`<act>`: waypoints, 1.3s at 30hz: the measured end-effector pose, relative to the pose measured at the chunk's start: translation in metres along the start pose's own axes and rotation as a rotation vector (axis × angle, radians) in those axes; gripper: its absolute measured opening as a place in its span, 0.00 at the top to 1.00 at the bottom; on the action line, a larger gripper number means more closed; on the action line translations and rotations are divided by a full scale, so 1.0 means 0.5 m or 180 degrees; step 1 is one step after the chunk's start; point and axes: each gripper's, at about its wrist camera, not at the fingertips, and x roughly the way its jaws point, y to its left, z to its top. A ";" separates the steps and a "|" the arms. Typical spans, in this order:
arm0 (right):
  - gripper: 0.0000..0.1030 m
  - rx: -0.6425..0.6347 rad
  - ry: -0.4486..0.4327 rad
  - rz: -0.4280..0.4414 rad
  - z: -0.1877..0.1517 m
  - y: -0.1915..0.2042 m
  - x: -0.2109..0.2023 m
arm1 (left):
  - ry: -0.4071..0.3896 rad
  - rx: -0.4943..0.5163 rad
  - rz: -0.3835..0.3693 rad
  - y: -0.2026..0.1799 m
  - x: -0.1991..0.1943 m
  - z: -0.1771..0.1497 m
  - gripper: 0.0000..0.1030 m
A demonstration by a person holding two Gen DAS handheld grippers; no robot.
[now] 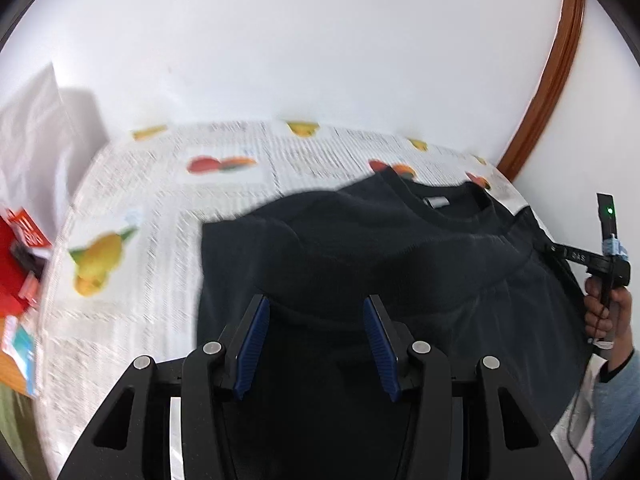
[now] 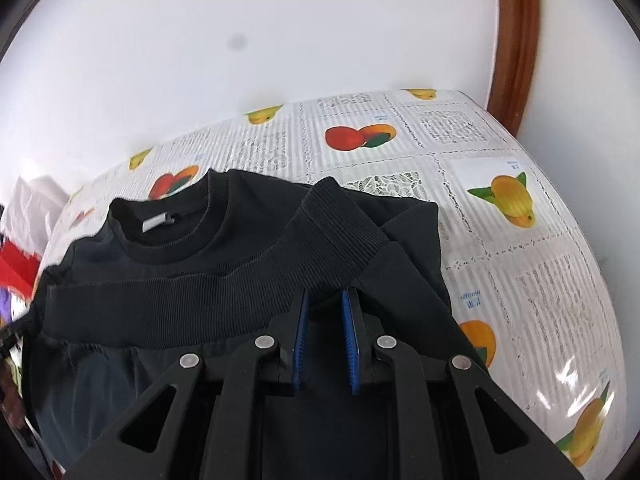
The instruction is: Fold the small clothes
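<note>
A black sweatshirt (image 1: 360,248) lies partly folded on the table, its neck with a white label (image 2: 158,223) pointing to the wall. Its ribbed hem (image 2: 160,308) is folded up across the body, and a ribbed cuff (image 2: 336,236) lies over it. My left gripper (image 1: 316,304) is open above the dark cloth, nothing between its blue pads (image 1: 256,340). My right gripper (image 2: 325,300) has its jaws narrowly apart at the edge of the ribbed hem, with cloth bunched at the tips. It also shows at the right edge of the left wrist view (image 1: 600,264), held by a hand.
The table wears a white fruit-print cloth (image 2: 500,240). Red and orange packages (image 1: 24,264) and a white bag (image 1: 36,128) stand at the left edge. A white wall is behind, with a brown wooden frame (image 2: 516,40) at the right.
</note>
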 end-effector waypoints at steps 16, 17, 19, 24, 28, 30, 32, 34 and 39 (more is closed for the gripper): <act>0.64 -0.0407 -0.0115 -0.0496 0.024 0.012 0.022 | -0.0007 0.0334 0.0478 -0.019 0.027 0.011 0.88; 0.72 -0.0395 -0.0095 -0.0556 0.023 0.009 0.029 | -0.0052 0.0334 0.0459 -0.021 0.016 0.010 0.89; 0.78 -0.0410 -0.0103 -0.0548 0.019 0.005 0.034 | -0.0141 0.0252 0.0391 -0.022 -0.007 0.015 0.89; 0.85 -0.0328 -0.0276 -0.0356 0.012 -0.015 0.002 | -0.0430 -0.0008 0.0204 -0.016 -0.064 0.036 0.89; 0.86 -0.0184 -0.0565 -0.0079 0.026 -0.035 -0.072 | -0.0504 -0.0210 0.0154 -0.010 -0.071 0.058 0.89; 0.86 -0.0151 -0.0687 0.0004 0.035 -0.041 -0.101 | -0.0459 -0.0286 0.0259 -0.004 -0.058 0.064 0.89; 0.86 -0.0114 -0.0825 0.0063 0.042 -0.051 -0.125 | -0.0431 -0.0396 0.0304 0.007 -0.040 0.064 0.89; 0.86 -0.0055 -0.0842 0.0087 0.048 -0.063 -0.122 | -0.0354 -0.0548 0.0283 0.027 -0.013 0.062 0.89; 0.87 0.0153 -0.0647 0.0155 0.055 -0.095 -0.054 | -0.0171 -0.0666 0.0252 0.045 0.047 0.049 0.89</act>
